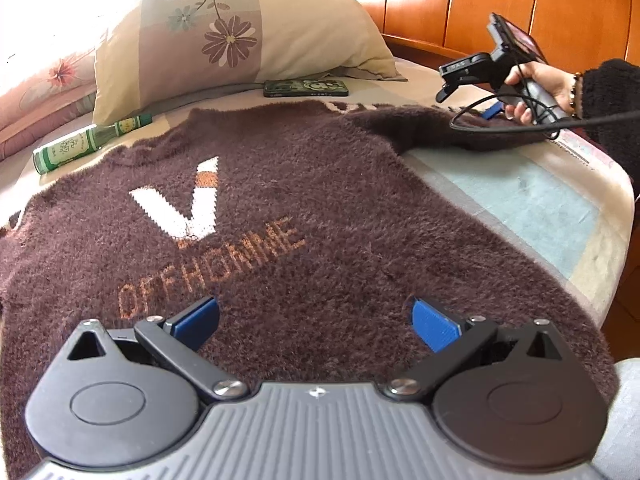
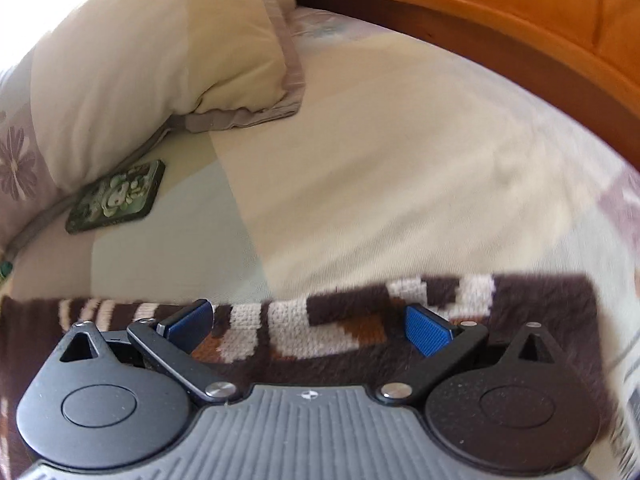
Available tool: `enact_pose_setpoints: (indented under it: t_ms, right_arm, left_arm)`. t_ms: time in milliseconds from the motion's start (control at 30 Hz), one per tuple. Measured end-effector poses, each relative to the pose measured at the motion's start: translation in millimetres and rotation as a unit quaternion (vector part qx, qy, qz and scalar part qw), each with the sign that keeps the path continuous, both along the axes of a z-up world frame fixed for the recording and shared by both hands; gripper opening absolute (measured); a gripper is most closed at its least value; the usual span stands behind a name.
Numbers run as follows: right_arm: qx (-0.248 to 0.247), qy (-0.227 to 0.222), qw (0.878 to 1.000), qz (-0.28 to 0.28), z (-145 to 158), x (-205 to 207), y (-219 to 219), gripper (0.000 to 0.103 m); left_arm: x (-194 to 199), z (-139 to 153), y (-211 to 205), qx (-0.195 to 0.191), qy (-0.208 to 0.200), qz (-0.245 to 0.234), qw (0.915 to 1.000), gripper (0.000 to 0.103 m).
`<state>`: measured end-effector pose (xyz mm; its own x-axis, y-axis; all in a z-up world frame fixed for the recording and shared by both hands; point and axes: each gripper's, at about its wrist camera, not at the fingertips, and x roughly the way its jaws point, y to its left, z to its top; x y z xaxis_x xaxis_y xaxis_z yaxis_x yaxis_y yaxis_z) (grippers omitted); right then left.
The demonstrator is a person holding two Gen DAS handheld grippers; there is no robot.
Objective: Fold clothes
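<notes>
Hovering over the brown sweater point(image 1: 320, 216) spread on the bed point(image 1: 540, 204), we hold both grippers, left point(image 1: 316, 320) and right point(image 2: 308, 326), fingers apart, gripping nothing.

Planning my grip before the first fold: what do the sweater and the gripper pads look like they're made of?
The brown sweater looks like a fuzzy, long-pile knit, perhaps mohair-style or acrylic; fibres stand up across it, and the lettering is knitted in. The left gripper pads look like blue ribbed plastic or rubber with a matte finish; which of the two, I cannot tell.
</notes>
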<state>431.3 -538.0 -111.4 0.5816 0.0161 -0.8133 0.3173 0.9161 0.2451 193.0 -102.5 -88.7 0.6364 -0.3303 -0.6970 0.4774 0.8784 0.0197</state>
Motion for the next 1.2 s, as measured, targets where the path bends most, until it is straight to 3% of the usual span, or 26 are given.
enact_pose_setpoints:
  t_ms: [167,300,400,567,667,833,1033,1133,1200]
  right_arm:
    - [-0.048,-0.004,0.998,0.036,19,-22,22,0.103]
    - [-0.043,-0.012,0.994,0.097,42,-61,60,0.103]
    - [-0.036,-0.008,0.993,0.116,43,-80,87,0.103]
    - [-0.067,0.015,0.993,0.099,16,-59,97,0.103]
    - [-0.054,0.025,0.994,0.086,2,-39,88,0.103]
    - [-0.106,0.031,0.986,0.123,-7,-32,101,0.103]
    - [-0.104,0.075,0.978,0.168,-5,-51,99,0.103]
    - [-0.146,0.102,0.964,0.199,-3,-61,109,0.103]
    - [-0.127,0.086,0.97,0.19,8,-65,108,0.103]
  left_arm:
    - [-4,5,8,-0.011,-0.012,-0.003,0.9999,0.102]
    - [-2,5,10,-0.015,-0.017,0.006,0.9997,0.102]
    - [-1,3,11,-0.019,-0.015,0.008,0.9997,0.102]
    - [-2,1,9,-0.013,-0.013,0.006,0.9998,0.102]
    - [-1,0,9,-0.01,-0.01,0.006,0.9999,0.102]
    - [-1,-3,9,-0.009,-0.006,0.007,0.9999,0.102]
    - [-2,-4,15,-0.012,-0.007,0.01,0.9998,0.102]
    - [-1,-5,18,-0.019,-0.006,0.015,0.9997,0.102]
    - [0,-5,19,-0.023,-0.007,0.015,0.9996,0.102]
